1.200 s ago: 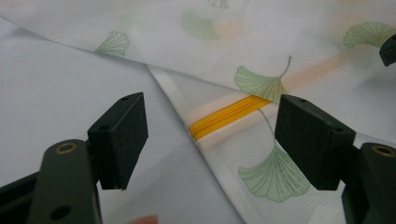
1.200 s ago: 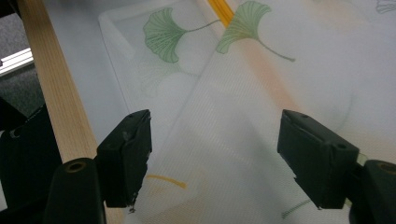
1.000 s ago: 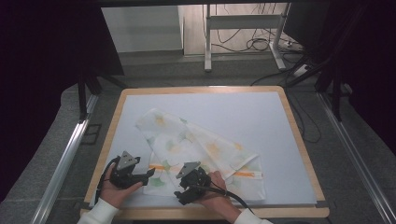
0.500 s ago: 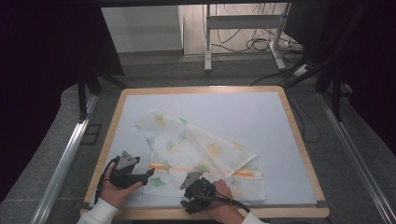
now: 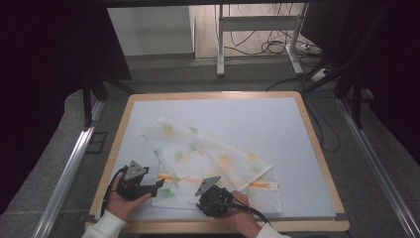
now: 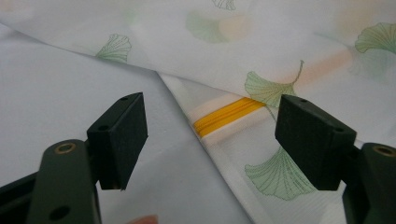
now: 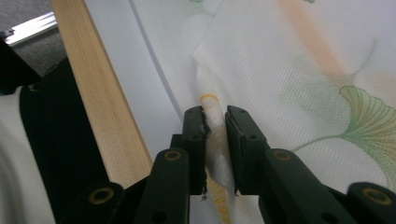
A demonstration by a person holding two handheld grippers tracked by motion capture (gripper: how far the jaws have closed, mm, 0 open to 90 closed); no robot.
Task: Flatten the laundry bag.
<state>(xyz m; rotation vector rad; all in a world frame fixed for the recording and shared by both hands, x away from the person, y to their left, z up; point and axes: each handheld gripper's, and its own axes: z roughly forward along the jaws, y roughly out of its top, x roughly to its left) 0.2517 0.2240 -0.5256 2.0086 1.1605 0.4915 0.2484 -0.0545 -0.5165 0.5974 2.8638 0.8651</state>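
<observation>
A white cloth (image 5: 208, 153) printed with green leaves and an orange stripe lies rumpled on the white table top (image 5: 247, 114). My left gripper (image 5: 158, 185) rests at the cloth's front left edge. In the left gripper view it (image 6: 210, 140) is open, and the cloth's edge with a yellow stripe (image 6: 226, 114) lies between the jaws. My right gripper (image 5: 207, 201) sits at the cloth's front edge. In the right gripper view it (image 7: 215, 116) is shut on a raised fold of the cloth (image 7: 289, 60).
A wooden rim (image 5: 213, 94) frames the table top; its front strip (image 7: 93, 102) runs close beside the right gripper. Metal rails (image 5: 64, 173) flank the table. Bare white surface spreads behind and to the right of the cloth.
My right gripper has shifted slightly right and toward the table's front edge. The left gripper has stayed where it was.
</observation>
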